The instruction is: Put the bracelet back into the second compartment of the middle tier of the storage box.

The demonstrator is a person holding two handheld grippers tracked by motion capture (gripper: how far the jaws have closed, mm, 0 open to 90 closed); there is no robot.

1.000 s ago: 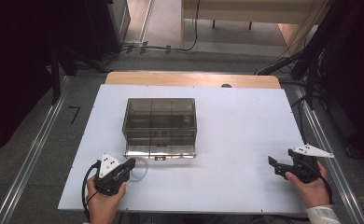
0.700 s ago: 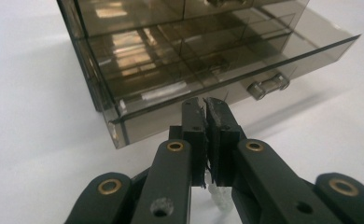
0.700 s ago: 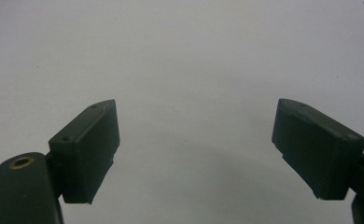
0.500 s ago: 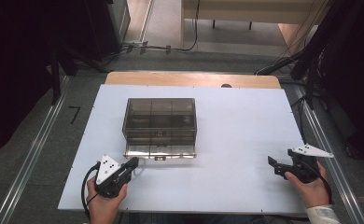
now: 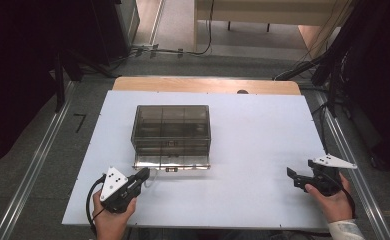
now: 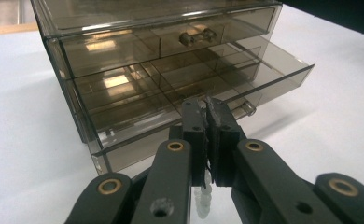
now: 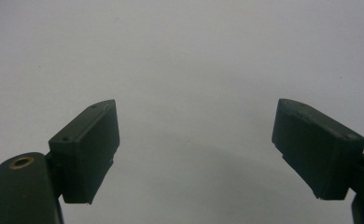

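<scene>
A: High view, status? Drawer box [image 5: 171, 135] mid-table, bottom drawer [image 6: 208, 100] pulled partway out.

B: Left gripper [image 6: 207, 103] just before that drawer, clamped on something pale, unidentifiable. Right gripper [image 7: 194, 140] well right of box, spread wide, empty.

Drawer box [image 5: 171, 134] blocks board centre-left; open bottom drawer [image 6: 203, 100] juts forward; right half free.

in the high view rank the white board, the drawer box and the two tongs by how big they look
1. White board, by far the largest.
2. Drawer box.
3. Left tongs and right tongs: they look about alike, so no ranking between them.
</scene>
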